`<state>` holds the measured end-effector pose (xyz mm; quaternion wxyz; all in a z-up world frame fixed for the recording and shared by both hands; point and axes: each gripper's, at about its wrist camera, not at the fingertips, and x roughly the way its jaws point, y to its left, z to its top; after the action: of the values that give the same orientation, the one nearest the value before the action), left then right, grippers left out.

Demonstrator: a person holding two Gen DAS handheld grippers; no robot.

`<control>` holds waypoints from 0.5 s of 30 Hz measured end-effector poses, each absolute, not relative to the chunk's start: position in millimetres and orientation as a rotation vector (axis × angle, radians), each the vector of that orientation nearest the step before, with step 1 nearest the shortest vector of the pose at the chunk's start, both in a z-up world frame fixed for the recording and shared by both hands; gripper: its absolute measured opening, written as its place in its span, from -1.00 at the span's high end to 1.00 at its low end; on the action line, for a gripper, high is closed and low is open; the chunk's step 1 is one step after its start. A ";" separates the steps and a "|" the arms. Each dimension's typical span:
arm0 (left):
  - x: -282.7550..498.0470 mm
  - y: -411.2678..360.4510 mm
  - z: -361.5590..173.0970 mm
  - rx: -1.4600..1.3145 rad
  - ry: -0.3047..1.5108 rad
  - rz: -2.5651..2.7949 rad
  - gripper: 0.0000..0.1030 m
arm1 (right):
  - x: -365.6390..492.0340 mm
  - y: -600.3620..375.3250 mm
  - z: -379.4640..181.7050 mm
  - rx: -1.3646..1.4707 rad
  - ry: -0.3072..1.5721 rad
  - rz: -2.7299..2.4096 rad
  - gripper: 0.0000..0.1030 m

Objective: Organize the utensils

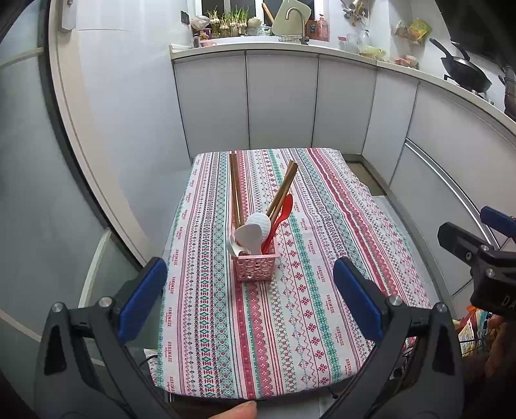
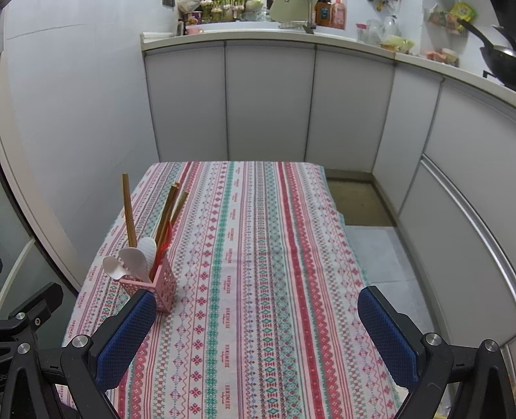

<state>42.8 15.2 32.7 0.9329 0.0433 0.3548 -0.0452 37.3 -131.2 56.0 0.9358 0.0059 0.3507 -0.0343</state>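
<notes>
A pink perforated utensil holder (image 1: 255, 267) stands upright on the patterned tablecloth (image 1: 322, 258). It holds wooden chopsticks (image 1: 236, 190), a red spoon (image 1: 281, 214) and white spoons (image 1: 254, 232). My left gripper (image 1: 250, 290) is open and empty, above the table's near part, with the holder just beyond its fingertips. In the right wrist view the holder (image 2: 161, 291) with chopsticks (image 2: 129, 209) sits at the left, beside the left finger. My right gripper (image 2: 256, 317) is open and empty over the cloth (image 2: 274, 258). It also shows at the right edge of the left wrist view (image 1: 477, 254).
White kitchen cabinets (image 1: 280, 100) run behind and to the right of the table. The counter carries a sink tap (image 1: 298, 22), plants, bottles and a black wok (image 1: 464, 71). A white wall (image 1: 129, 112) and glass door are at the left. Tiled floor (image 2: 380, 251) lies to the right.
</notes>
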 end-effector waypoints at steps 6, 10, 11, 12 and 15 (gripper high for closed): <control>41.6 12.9 32.9 0.083 0.725 -0.095 -0.99 | 37.5 -129.4 54.2 0.008 0.721 -0.067 -0.99; 41.6 13.2 33.1 0.081 0.726 -0.095 -0.99 | 38.0 -130.3 53.9 0.010 0.723 -0.071 -0.99; 41.7 13.4 33.7 0.079 0.725 -0.095 -0.99 | 38.5 -129.8 54.5 0.010 0.723 -0.072 -0.99; 41.3 13.3 33.8 0.078 0.724 -0.096 -0.99 | 38.8 -130.1 54.8 0.010 0.723 -0.071 -0.99; 40.9 12.8 34.2 0.079 0.725 -0.097 -0.99 | 39.2 -129.8 54.6 0.010 0.724 -0.067 -0.99</control>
<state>40.9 12.8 34.2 0.9331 0.0388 0.3543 -0.0474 39.2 -129.8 54.6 0.9346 0.0051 0.3543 -0.0330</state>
